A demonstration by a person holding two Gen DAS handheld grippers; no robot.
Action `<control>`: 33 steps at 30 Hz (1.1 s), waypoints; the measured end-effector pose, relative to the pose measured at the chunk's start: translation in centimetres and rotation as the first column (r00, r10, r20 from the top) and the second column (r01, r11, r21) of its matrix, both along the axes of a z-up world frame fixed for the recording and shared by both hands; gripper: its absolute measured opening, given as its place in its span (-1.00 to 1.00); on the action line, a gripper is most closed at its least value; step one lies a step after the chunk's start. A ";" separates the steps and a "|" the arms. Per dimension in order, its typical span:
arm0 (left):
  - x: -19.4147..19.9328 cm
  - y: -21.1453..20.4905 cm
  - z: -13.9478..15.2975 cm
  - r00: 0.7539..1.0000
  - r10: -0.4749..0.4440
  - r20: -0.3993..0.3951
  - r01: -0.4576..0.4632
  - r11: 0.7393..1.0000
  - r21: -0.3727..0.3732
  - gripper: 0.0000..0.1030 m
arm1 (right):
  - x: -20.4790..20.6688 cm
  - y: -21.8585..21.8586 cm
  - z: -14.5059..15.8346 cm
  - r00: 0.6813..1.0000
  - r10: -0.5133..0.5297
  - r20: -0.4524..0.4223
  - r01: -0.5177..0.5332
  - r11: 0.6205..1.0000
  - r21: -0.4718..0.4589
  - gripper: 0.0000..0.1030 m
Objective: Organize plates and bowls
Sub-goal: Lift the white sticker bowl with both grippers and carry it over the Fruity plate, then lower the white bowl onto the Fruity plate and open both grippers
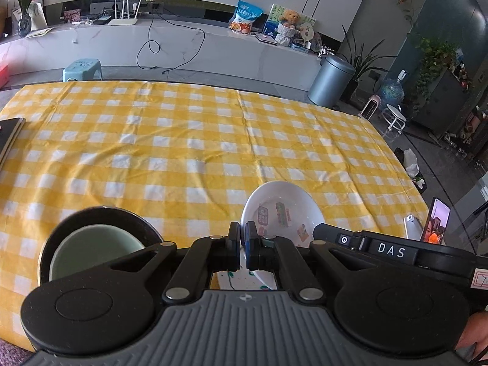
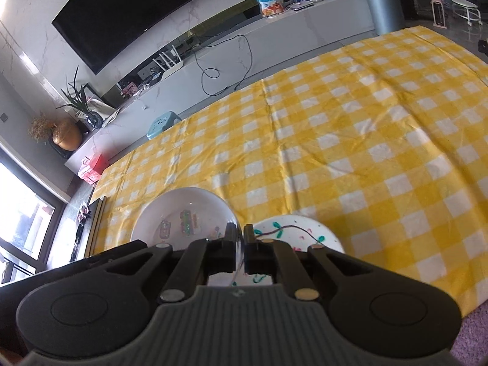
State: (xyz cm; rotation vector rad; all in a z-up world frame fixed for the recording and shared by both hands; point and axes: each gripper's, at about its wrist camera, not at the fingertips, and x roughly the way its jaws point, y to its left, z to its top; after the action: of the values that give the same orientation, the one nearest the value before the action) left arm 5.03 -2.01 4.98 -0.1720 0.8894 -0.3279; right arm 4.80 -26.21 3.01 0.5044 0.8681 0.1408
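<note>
Yellow checked tablecloth, perhaps marble TV console

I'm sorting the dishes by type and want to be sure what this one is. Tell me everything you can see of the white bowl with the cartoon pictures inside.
The white bowl is round, glossy and deep-walled, ceramic or melamine by its look, with small coloured cartoon prints inside and nothing in it. It tilts, lifted off the yellow checked tablecloth. The left gripper and the right gripper are both shut on its rim. A painted white plate lies just beside and below it.
</note>
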 end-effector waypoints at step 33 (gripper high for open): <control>0.8 -4.3 -8.5 0.986 0.061 -0.157 -0.046 0.994 0.101 -0.90 | 0.4 -2.3 -7.0 0.988 -0.066 -0.139 0.056 0.996 -0.074 -0.97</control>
State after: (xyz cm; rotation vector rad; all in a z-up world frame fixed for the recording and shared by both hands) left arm 5.79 -6.30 -3.48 -0.1333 1.0559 -0.2220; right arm 5.20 -28.46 -4.02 0.4795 0.9915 0.0182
